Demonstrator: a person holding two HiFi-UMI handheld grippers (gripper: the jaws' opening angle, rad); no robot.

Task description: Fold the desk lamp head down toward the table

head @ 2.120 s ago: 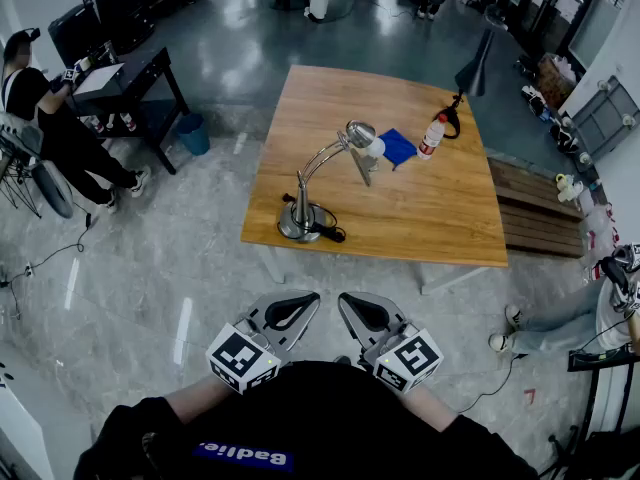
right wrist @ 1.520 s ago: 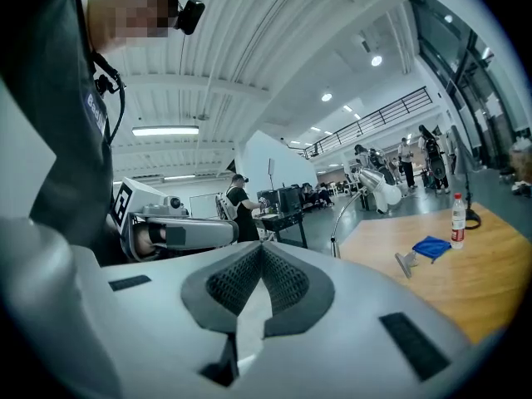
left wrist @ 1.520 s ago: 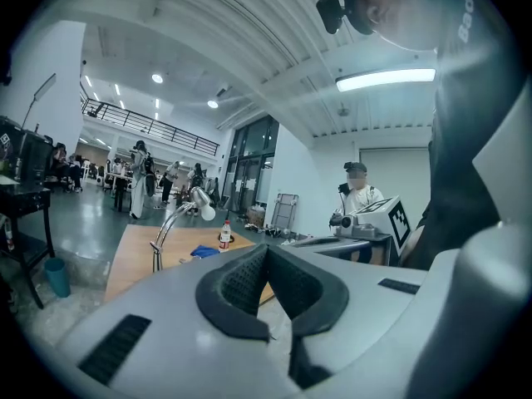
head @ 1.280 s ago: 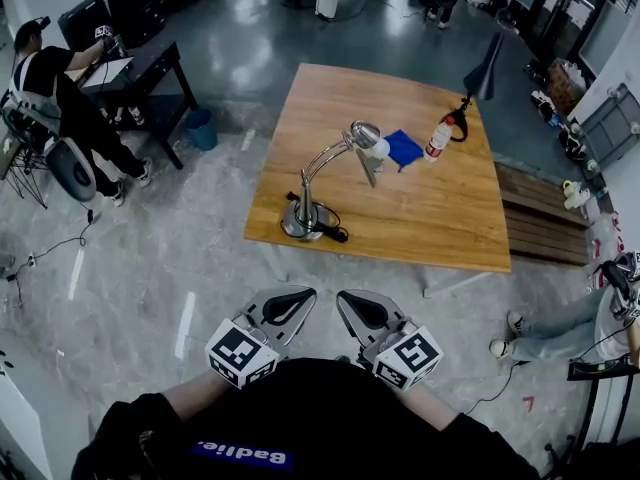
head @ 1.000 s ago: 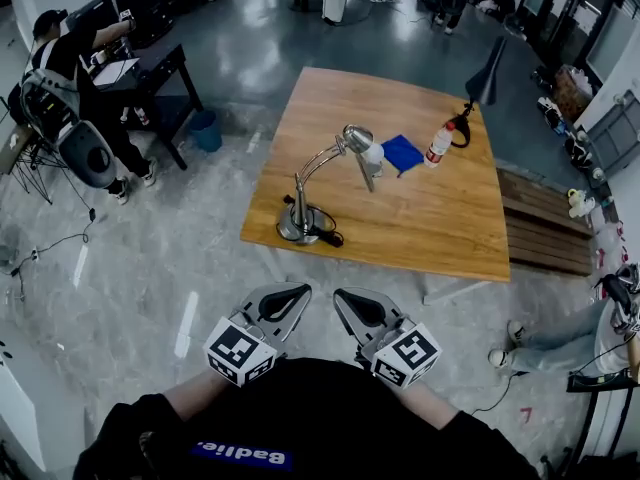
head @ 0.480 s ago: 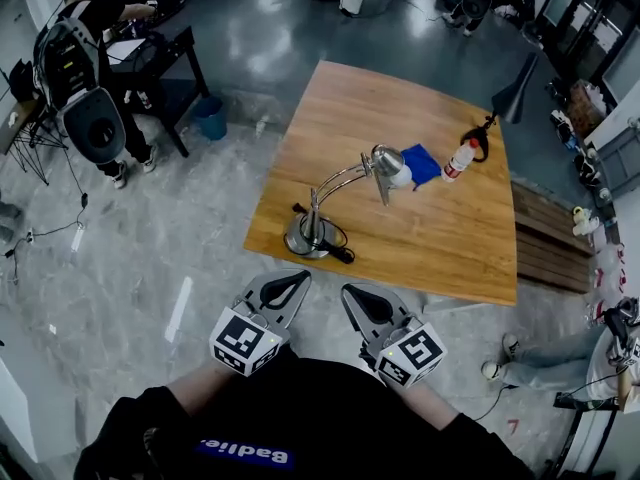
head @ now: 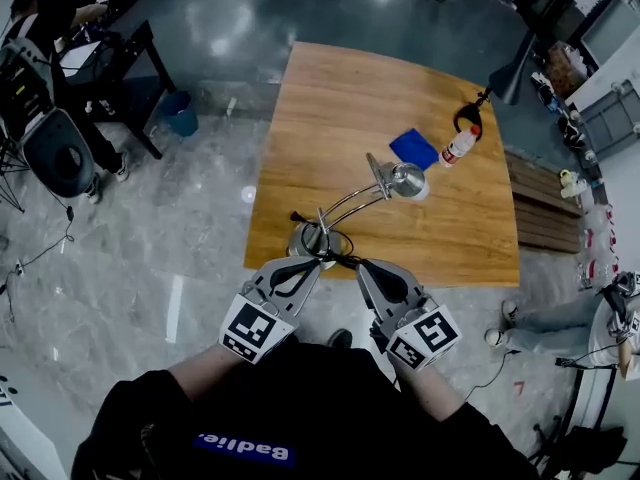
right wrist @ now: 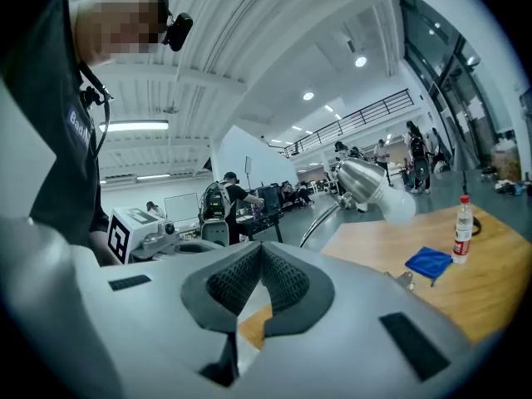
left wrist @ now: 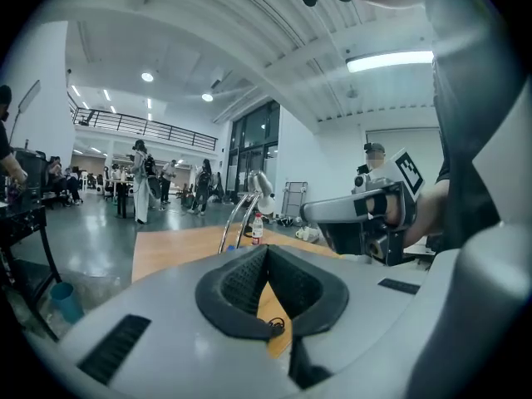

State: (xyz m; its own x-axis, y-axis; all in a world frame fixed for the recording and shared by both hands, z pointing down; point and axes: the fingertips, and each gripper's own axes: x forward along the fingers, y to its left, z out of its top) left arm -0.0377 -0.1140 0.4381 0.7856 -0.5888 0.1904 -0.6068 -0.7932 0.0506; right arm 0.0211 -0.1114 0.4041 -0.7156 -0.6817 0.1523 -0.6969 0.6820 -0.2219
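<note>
Left hand-held gripper (head: 303, 268) and right hand-held gripper (head: 368, 268): both closed, nothing between the jaws. Held just short of the desk lamp base (head: 315, 240) at the desk (head: 350, 98) edge, probably lining up a reach. Lamp head (head: 405, 180) stands raised beyond the base, not yet folded.

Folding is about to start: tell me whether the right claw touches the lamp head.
Apart. The right gripper view shows the shut, empty right claw with the lamp head well beyond its tips, clear space between them.
</note>
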